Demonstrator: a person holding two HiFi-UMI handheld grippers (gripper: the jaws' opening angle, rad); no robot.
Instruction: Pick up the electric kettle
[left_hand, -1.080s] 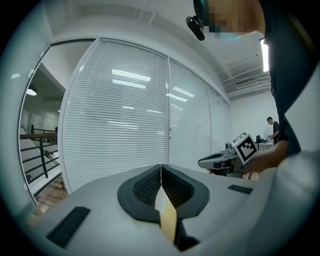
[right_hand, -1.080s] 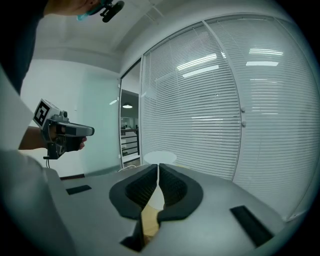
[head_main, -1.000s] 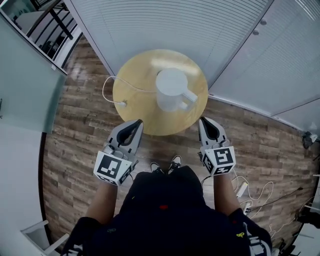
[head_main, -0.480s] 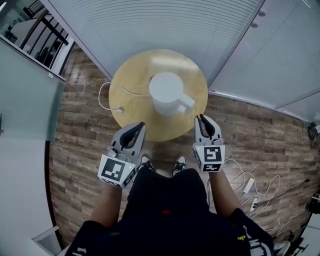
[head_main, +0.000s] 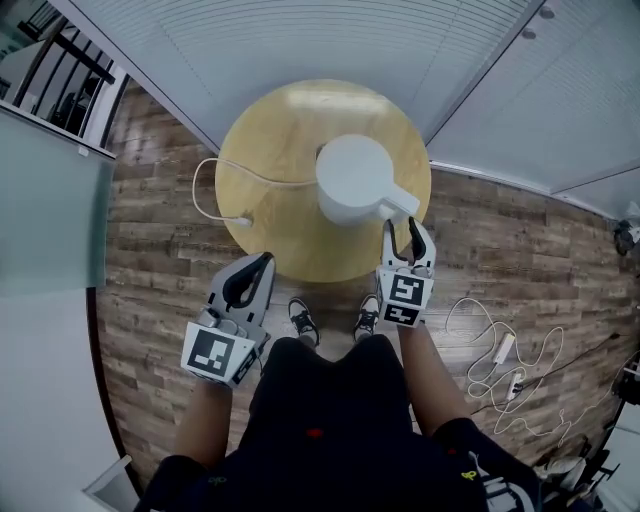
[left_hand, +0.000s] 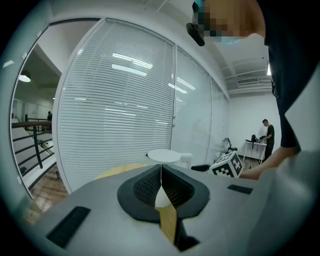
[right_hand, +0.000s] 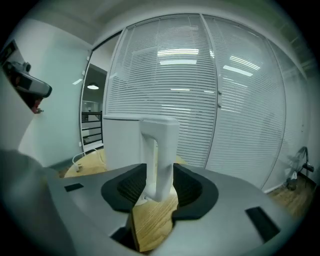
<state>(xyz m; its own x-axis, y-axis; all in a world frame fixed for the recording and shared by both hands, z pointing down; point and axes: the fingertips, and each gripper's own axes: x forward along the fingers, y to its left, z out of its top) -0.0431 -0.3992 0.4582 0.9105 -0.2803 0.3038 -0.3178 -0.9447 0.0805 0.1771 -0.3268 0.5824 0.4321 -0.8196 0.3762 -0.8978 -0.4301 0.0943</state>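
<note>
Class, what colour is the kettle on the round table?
The kettle is plain white; the head view shows it best.

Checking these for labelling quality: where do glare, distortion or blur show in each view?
Head view: pale sheen on the far part of the round light wooden table, wall lines bowed. Left gripper view: strong fisheye, dark corners, lamp streaks on the white blinds. Right gripper view: same, yet the white electric kettle looks fairly sharp.

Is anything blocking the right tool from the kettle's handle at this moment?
Nothing visible does. The right tool has its jaws opening, with the handle of the kettle standing between them and the pads not pressing on it. Only bare table shows below.
</note>
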